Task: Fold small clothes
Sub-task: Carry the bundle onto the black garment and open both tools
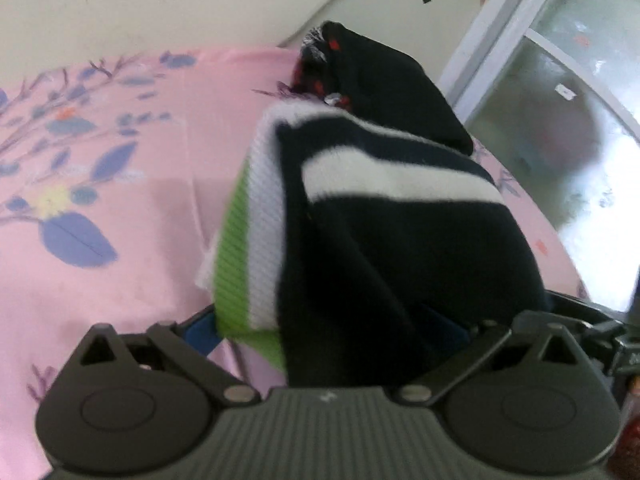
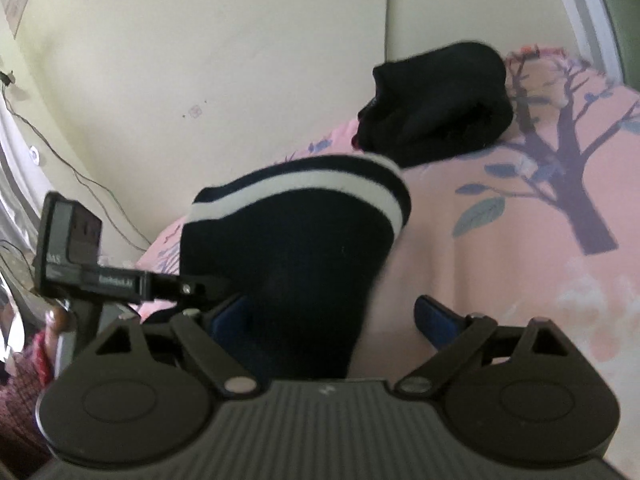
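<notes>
Striped garment soft ribbed knit, bedsheet smooth cloth, claw housing matt ridged plastic

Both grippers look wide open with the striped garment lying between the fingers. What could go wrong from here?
1. The striped garment stands bunched, green panel exposed; released like this, the fold may slump open.
2. Cloth drapes between the open left gripper and right gripper fingers, so pulling back could snag and drag it.
3. It lies close to the dark pile; a drag could disturb that.
</notes>
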The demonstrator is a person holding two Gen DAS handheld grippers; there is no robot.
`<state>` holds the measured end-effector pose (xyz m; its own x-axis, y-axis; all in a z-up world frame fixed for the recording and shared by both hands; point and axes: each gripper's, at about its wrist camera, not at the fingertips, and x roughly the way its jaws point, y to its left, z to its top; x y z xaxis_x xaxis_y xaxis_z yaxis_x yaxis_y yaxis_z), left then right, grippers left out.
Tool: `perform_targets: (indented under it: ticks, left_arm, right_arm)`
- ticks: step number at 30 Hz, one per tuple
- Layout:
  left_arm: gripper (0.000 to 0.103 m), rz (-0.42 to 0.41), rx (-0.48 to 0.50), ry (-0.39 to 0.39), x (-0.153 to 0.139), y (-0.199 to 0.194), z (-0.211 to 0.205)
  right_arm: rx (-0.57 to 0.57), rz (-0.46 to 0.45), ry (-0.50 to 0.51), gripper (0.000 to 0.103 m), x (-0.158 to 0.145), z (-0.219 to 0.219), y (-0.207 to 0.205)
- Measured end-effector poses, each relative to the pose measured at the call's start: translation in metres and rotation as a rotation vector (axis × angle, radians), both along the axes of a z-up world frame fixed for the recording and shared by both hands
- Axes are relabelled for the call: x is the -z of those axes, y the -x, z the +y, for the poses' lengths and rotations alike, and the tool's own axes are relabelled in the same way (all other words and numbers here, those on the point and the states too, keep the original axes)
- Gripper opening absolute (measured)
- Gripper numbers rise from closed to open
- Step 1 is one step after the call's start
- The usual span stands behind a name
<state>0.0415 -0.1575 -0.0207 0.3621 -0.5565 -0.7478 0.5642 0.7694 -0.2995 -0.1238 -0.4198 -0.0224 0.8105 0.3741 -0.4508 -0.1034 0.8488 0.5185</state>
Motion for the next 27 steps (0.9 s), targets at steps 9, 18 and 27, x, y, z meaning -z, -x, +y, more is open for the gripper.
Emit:
perform_targets:
  ticks: [9,18,27]
  left_arm:
    - [0.075,0.051,0.006,0.112,-0.004,-0.007,0.011]
    - [0.078,-0.151,0.056,0.184,-0.102,-0.08,-0.06]
    - [0.079,-0.08,-0.182,-0.006,-0.062,-0.177,-0.151]
  right_arm:
    - [-0.104,0.032,-0.169,0.058,-0.004,0.015,-0.053]
    - [-0.024,-0.218,-0.19,0.053,-0.083,-0.038,-0.106]
    - [0.407,0.005,0.159,0.078,-0.067,-0.098,-0.24]
